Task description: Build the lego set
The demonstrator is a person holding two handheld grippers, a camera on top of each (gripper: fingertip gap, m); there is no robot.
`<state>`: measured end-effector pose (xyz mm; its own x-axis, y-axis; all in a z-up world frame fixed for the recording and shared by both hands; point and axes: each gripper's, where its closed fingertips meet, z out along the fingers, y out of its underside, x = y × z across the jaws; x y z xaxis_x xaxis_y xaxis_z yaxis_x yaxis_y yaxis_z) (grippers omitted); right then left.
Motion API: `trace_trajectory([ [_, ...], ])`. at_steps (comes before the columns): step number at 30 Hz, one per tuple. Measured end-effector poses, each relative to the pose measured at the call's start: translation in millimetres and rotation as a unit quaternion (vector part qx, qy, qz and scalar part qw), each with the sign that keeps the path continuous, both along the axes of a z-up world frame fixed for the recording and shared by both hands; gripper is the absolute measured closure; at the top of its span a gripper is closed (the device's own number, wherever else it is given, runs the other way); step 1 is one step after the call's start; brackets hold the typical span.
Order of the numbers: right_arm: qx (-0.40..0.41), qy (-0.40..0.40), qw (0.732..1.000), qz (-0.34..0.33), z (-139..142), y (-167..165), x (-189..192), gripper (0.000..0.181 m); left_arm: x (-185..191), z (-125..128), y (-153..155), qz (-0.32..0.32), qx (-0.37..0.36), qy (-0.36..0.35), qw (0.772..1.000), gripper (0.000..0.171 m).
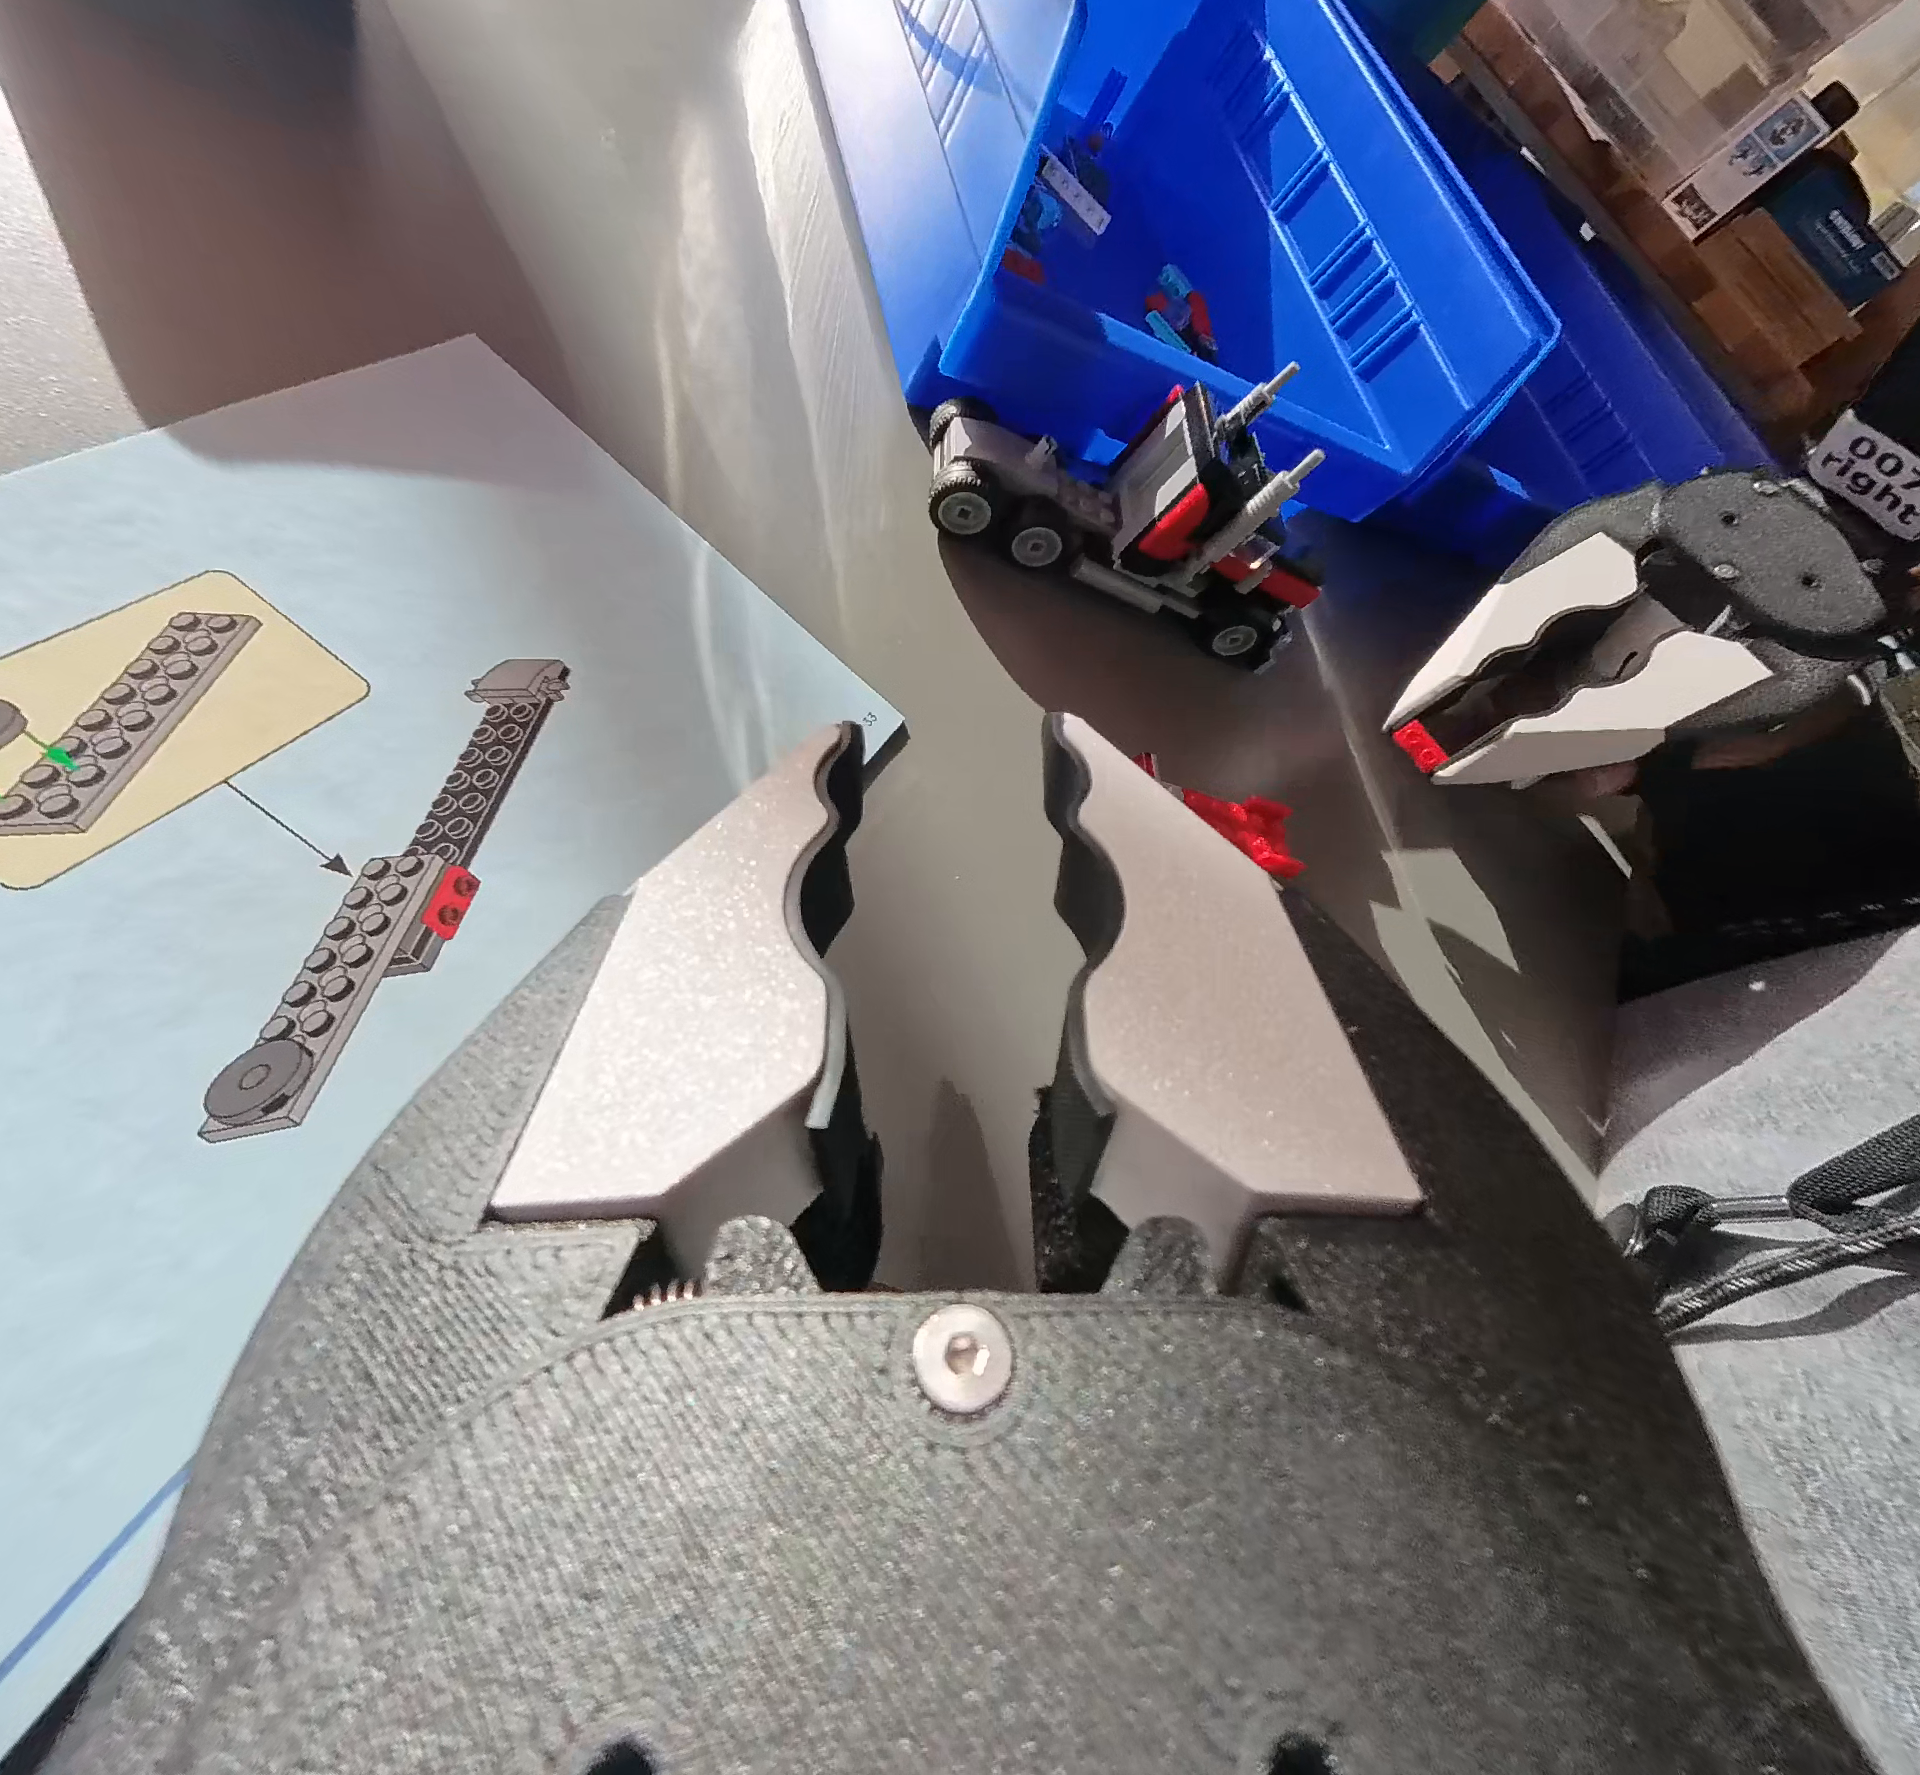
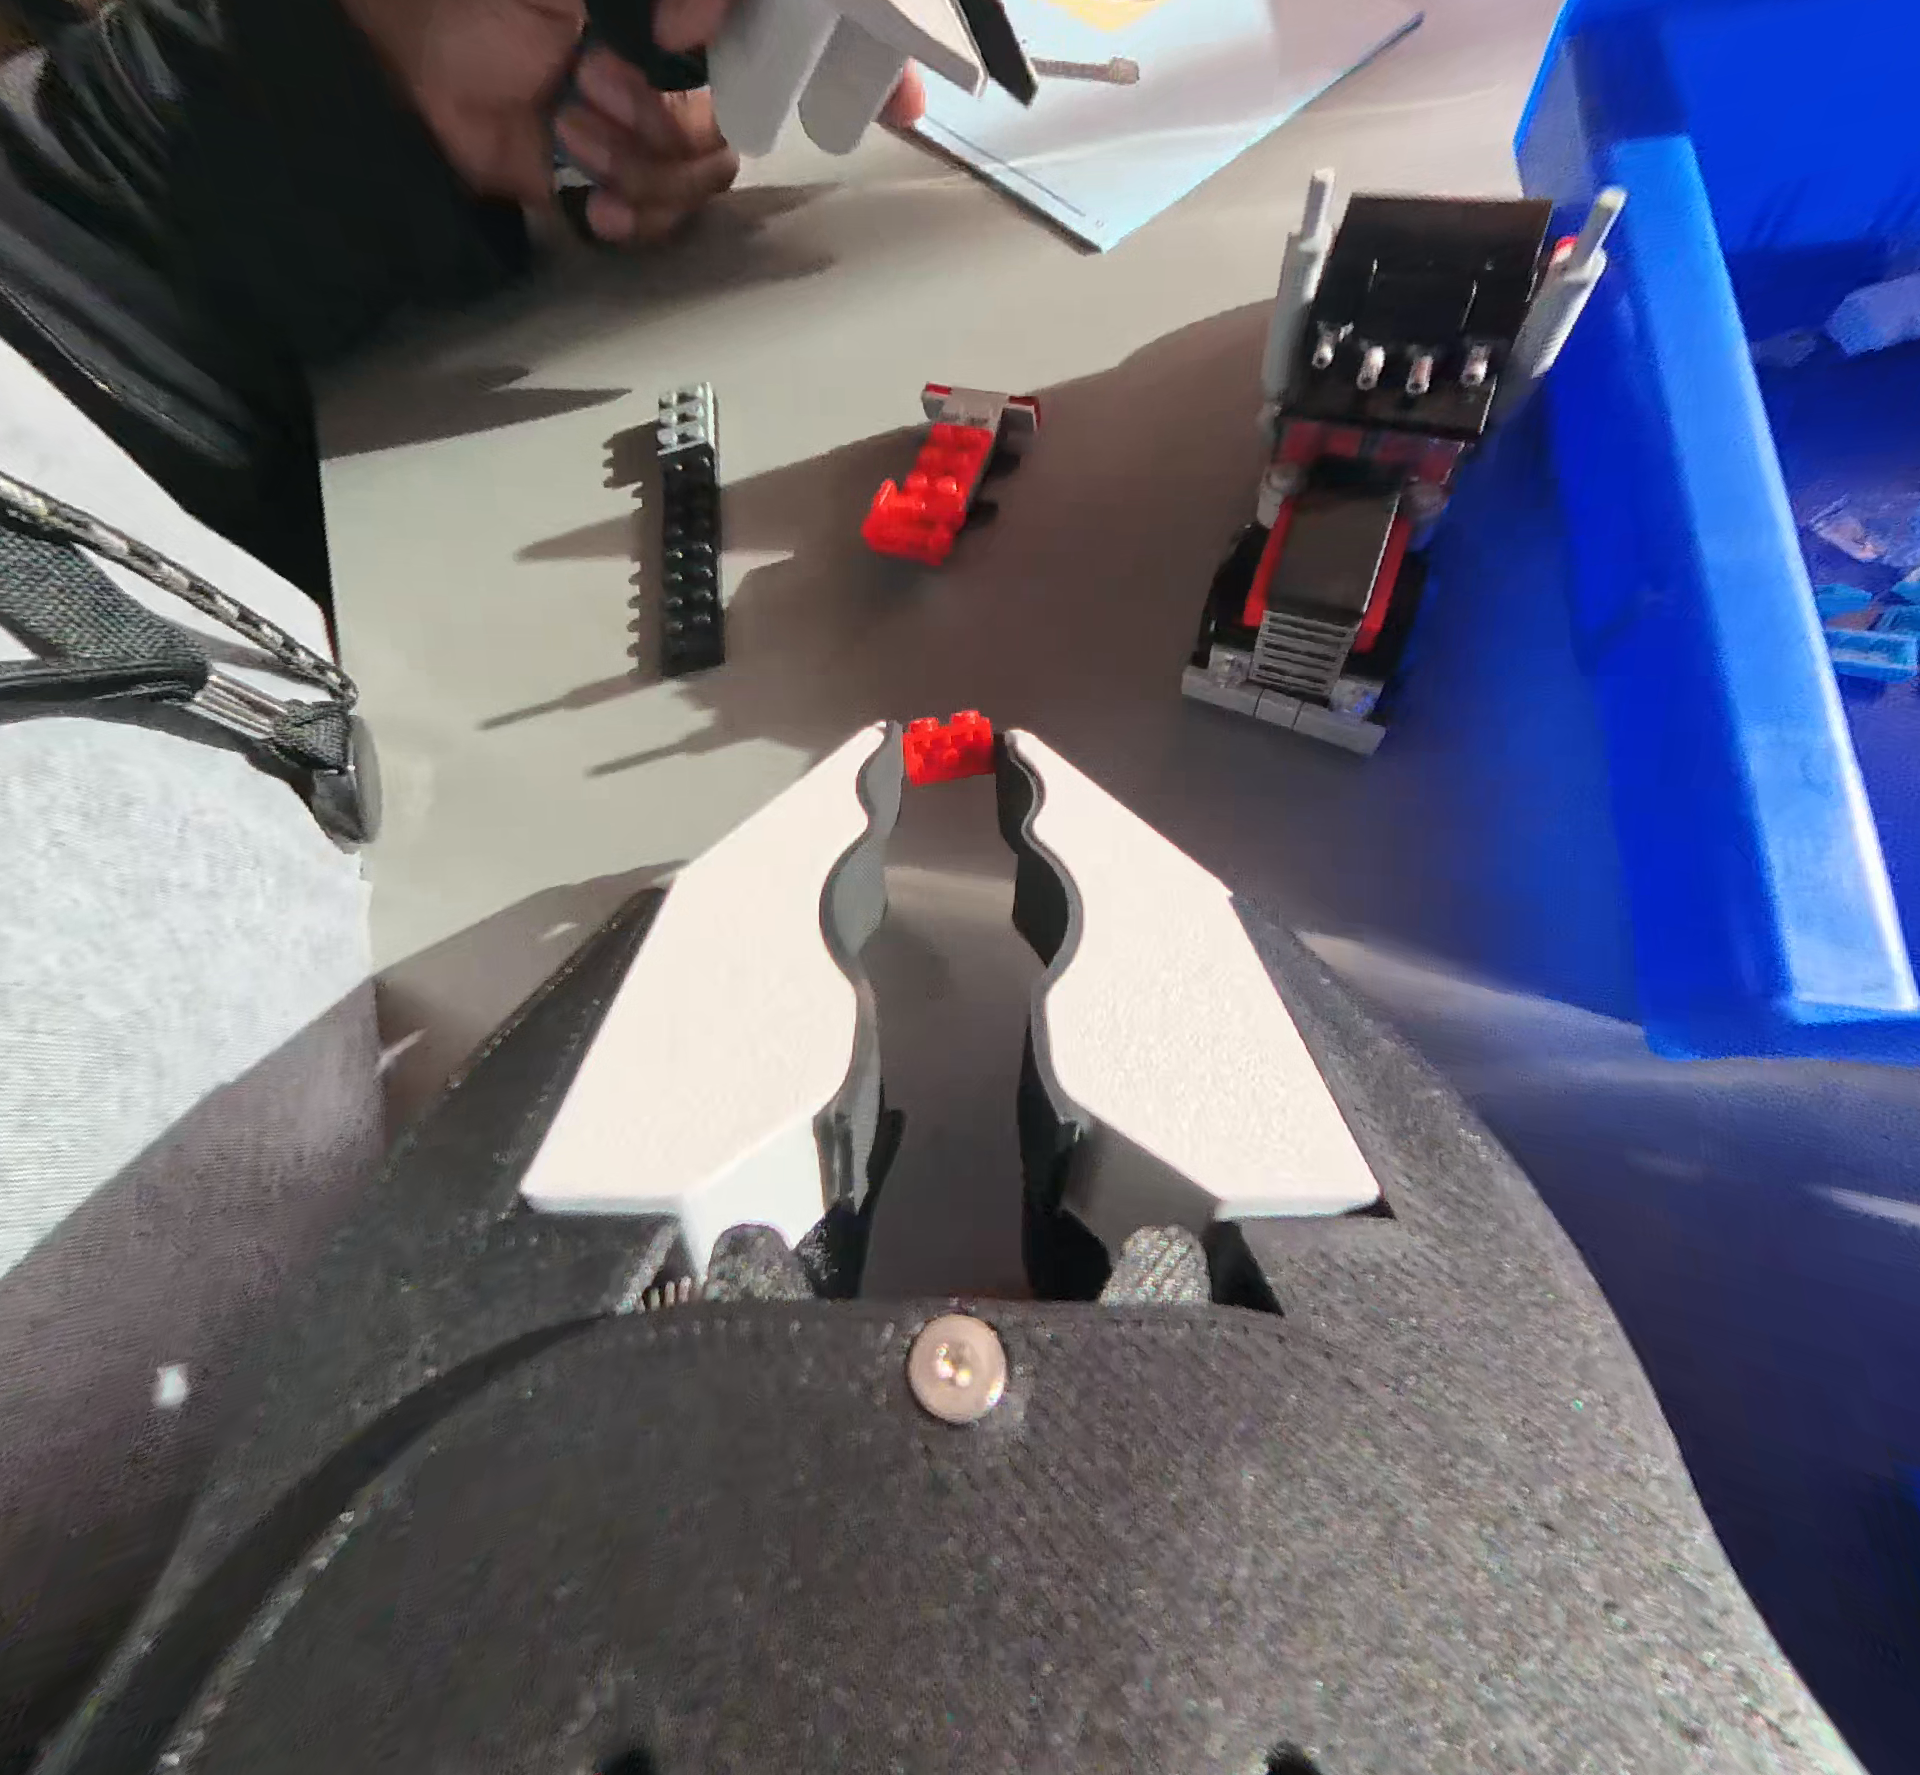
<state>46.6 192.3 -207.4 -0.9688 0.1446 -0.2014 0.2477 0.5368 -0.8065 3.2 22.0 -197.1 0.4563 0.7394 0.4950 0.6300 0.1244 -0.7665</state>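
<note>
My right gripper (image 2: pixel 945 738) is shut on a small red brick (image 2: pixel 945 746), held above the grey table; it also shows in the left wrist view (image 1: pixel 1418 749) with the red brick (image 1: pixel 1415 746) at its tips. My left gripper (image 1: pixel 951 738) is open and empty, above the table beside the instruction booklet (image 1: pixel 312 686). On the table lie a long black and grey plate (image 2: pixel 691 536), a red and grey sub-assembly (image 2: pixel 940 489) and a black, red and grey truck cab (image 2: pixel 1351 499). The truck (image 1: pixel 1132 520) and the red assembly (image 1: pixel 1242 826) also show in the left wrist view.
A blue bin (image 2: pixel 1714 478) with loose blue pieces stands at the right, close to the truck; it also shows in the left wrist view (image 1: pixel 1195 167). The booklet (image 2: pixel 1143 63) lies at the back. A person's hand (image 2: pixel 499 42) holds the left gripper. A strap (image 2: pixel 156 655) lies at the left. About 20 centimetres separates my left fingertips from my right.
</note>
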Motion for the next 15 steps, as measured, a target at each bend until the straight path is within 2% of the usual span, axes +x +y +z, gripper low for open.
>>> trace_trajectory([
  [6, 0.028, -0.02, 0.999, -0.016, -9, 7, -5, 0.153, -1, 0, 0, 0.0, 0.002, -0.002, 1.0, 0.136],
  [11, -0.019, -0.011, 0.999, -0.036, 5, 12, -11, 0.151, -1, -1, -1, 0.003, 0.004, -0.005, 1.0, 0.136],
  [15, -0.073, 0.0, 0.994, -0.077, 20, 29, -21, 0.151, -2, -1, -2, 0.007, 0.0, -0.004, 1.0, 0.136],
])
